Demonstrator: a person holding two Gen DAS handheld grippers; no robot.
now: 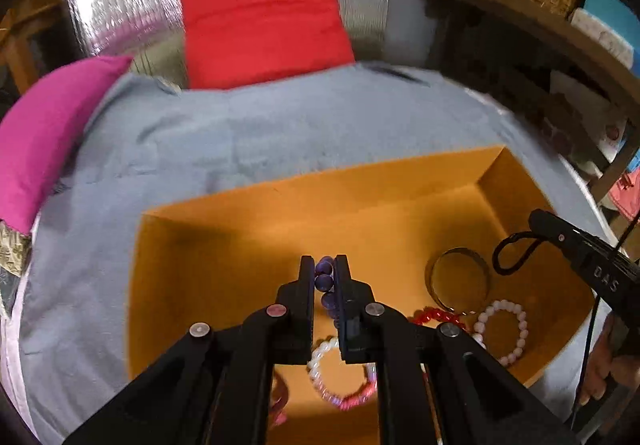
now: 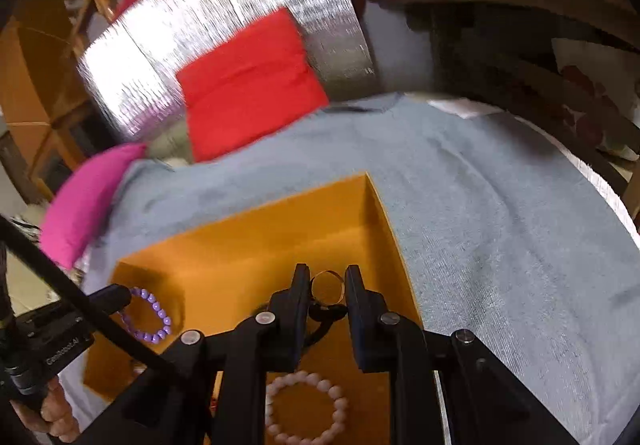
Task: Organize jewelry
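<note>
Cloth (image 1: 200, 149) bare of jewelry in both views, so gathering looks nearly done. Left gripper (image 1: 324, 277) is clamped on a purple bracelet (image 1: 324, 279), hanging over the orange box (image 1: 224, 201), not yet dropped. White bracelet (image 1: 320, 361), red beads (image 1: 434, 315) and pink bracelet (image 1: 506, 329) already lie in the box. Right gripper (image 2: 327, 287) pinches a gold bangle (image 2: 328, 285) above the box, also unreleased. Left: both drops.

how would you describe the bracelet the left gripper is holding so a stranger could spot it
Find the orange box on the grey cloth. Over its floor, the left gripper is shut on the purple bead bracelet. It is the only purple one and the only one lifted; the pale pink bracelet lies loose.
</note>
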